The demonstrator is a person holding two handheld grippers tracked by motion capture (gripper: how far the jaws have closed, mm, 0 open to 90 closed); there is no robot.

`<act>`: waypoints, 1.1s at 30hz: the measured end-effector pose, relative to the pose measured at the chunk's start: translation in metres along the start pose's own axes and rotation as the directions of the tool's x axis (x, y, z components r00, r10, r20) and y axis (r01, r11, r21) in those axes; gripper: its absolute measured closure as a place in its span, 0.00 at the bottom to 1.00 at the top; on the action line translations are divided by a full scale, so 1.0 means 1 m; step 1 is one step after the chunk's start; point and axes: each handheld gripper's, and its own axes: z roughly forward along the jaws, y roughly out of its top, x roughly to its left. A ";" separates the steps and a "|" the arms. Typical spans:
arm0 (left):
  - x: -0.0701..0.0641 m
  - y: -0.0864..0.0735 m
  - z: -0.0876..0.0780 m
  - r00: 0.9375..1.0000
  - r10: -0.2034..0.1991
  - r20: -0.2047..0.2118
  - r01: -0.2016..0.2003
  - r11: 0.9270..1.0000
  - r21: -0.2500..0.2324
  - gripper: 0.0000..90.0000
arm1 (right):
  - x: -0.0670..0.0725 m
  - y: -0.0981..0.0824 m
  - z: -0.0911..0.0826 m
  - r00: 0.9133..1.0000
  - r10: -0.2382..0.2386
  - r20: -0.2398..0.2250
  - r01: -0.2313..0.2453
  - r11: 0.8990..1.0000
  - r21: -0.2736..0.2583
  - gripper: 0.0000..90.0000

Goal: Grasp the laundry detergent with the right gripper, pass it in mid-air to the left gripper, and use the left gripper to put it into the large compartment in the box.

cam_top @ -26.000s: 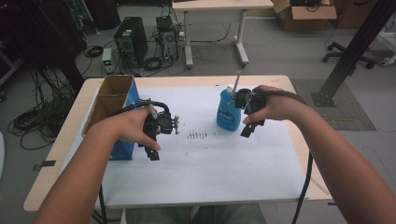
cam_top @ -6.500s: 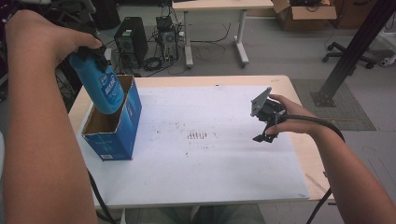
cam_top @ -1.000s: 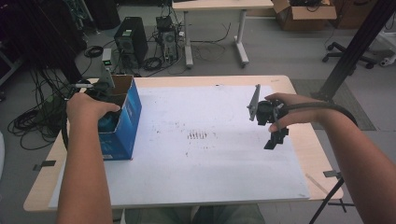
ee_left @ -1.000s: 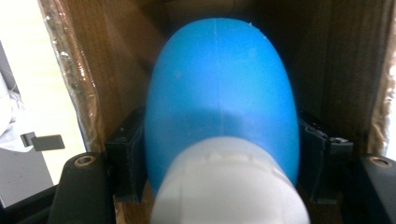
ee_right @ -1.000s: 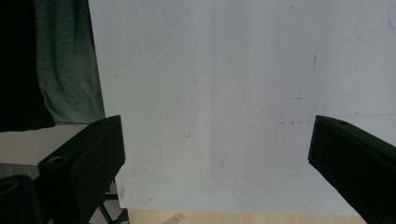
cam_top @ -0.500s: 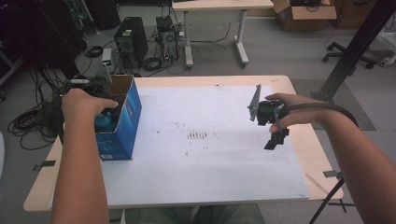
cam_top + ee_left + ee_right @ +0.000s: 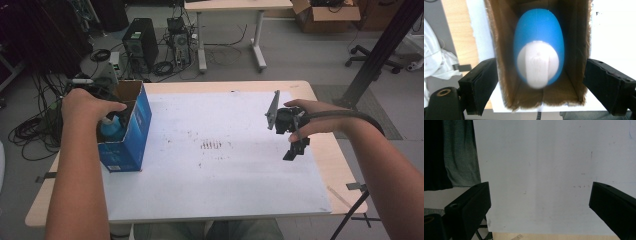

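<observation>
A blue bottle [image 7: 539,42] with a white cap [image 7: 537,65] stands inside an open-topped blue cardboard box [image 7: 134,134] at the table's left edge. My left gripper [image 7: 541,87] hovers straight above the box, looking down into it. It is open, with its jaws spread wider than the box walls and touching nothing. In the high view the person's left hand [image 7: 87,105] covers that gripper, and the bottle [image 7: 111,129] peeks out beneath it. My right gripper [image 7: 295,142] hangs over the right part of the white sheet [image 7: 215,170], open and empty. Its view looks down on bare sheet [image 7: 536,170].
The white sheet covers most of the wooden table [image 7: 335,160], with small dark marks [image 7: 212,145] at its middle. On the floor beyond the table stand computer towers [image 7: 135,42], cables, another table [image 7: 230,6] and a cardboard carton [image 7: 327,9].
Seconds ago the left gripper held the bottle above the box; now the bottle stands inside and the jaws are open. The left hand has drifted slightly left. The right gripper stays still.
</observation>
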 end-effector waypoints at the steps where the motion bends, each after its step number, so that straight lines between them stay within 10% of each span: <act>1: -0.001 -0.001 -0.003 1.000 0.000 0.001 0.000 1.000 -0.006 0.15 | 0.000 0.000 0.000 1.000 0.000 0.000 0.000 1.000 0.002 0.04; 25: -0.035 -0.012 -0.061 0.989 0.135 -0.058 -0.137 0.990 -0.032 0.05 | 0.006 0.002 -0.005 1.000 -0.005 0.015 0.006 1.000 -0.007 0.04; 33: -0.065 -0.022 -0.083 0.949 0.313 -0.045 -0.316 0.947 -0.054 0.06 | 0.007 0.001 -0.004 1.000 -0.009 0.025 0.010 1.000 -0.014 0.04</act>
